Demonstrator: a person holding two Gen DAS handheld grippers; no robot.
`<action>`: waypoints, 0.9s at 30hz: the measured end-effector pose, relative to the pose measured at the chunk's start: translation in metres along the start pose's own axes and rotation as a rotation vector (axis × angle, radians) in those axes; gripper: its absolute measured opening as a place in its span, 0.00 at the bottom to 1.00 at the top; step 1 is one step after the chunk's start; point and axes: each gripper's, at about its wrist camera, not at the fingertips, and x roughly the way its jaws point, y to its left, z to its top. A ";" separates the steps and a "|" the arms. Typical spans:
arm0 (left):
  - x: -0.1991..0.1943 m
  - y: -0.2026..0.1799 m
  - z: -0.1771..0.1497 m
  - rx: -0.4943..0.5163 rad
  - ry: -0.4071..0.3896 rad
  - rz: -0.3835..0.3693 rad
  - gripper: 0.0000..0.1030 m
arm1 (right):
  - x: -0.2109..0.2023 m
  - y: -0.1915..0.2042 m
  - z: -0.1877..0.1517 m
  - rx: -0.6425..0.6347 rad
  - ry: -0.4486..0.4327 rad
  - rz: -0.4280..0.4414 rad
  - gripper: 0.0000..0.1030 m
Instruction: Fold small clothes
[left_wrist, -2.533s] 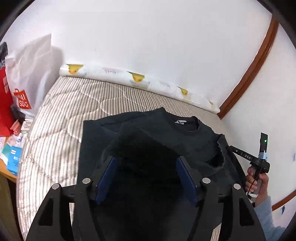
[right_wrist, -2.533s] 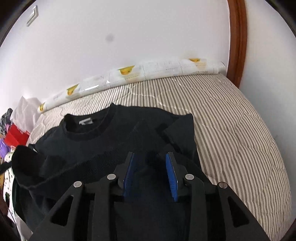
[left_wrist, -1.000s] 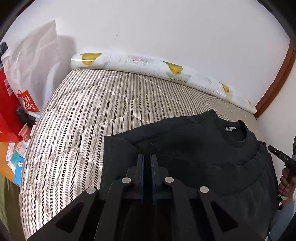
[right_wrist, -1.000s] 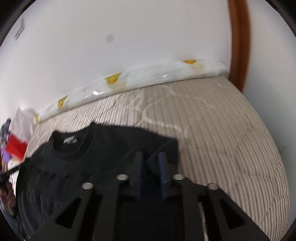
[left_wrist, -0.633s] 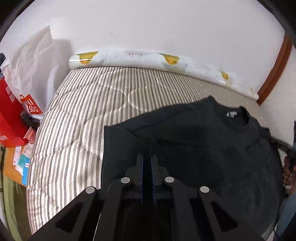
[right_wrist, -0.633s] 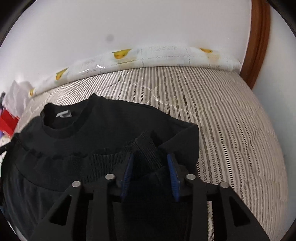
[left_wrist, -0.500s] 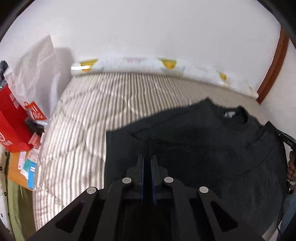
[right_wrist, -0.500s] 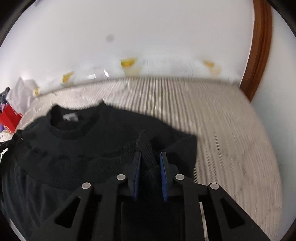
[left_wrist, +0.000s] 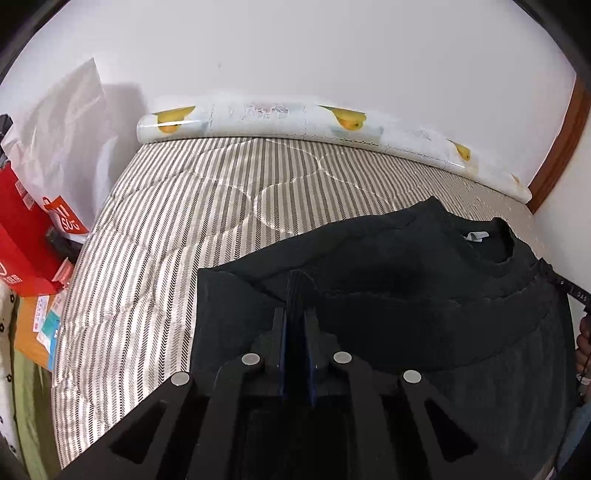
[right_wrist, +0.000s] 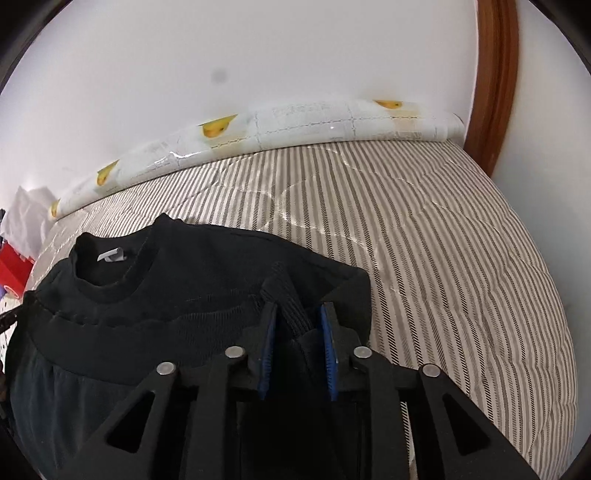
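Nearest the left wrist camera, the left gripper (left_wrist: 296, 325) has its jaws pressed nearly together on a ribbed fold of the black sweater (left_wrist: 406, 288), pinching its hem edge. In the right wrist view the right gripper (right_wrist: 298, 321) has its jaws narrowly apart with a ribbed band of the same sweater (right_wrist: 177, 306) bunched between the blue pads (right_wrist: 267, 343); the fabric fills the gap, so it is clamped on the cloth. The sweater lies on the striped bed (left_wrist: 192, 229), its hem doubled up toward the chest so a ridged edge crosses the body from side to side. Its long axis runs from the grippers away toward the wall, with the round collar and white neck label (left_wrist: 477, 235) at the far end. In the left view the person's other hand shows at the right rim, partly cut off. Beyond the sweater the quilted stripes lie bare up to a rolled white sheet printed with yellow ducks (left_wrist: 332, 123), which lies along the foot of the white wall. Off the bed's left side stand a red shopping bag (left_wrist: 22, 243) and a white plastic bag (left_wrist: 62, 133); a brown wooden trim (right_wrist: 493, 74) rises at the right.
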 end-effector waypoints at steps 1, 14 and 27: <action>-0.001 -0.001 0.000 0.002 0.003 0.004 0.11 | -0.002 0.000 0.000 0.001 -0.001 -0.006 0.28; -0.056 0.003 -0.042 -0.015 -0.007 -0.038 0.45 | -0.071 0.100 -0.040 -0.130 -0.087 0.009 0.41; -0.132 0.051 -0.159 -0.132 -0.005 -0.176 0.56 | -0.045 0.208 -0.109 -0.217 0.006 0.080 0.42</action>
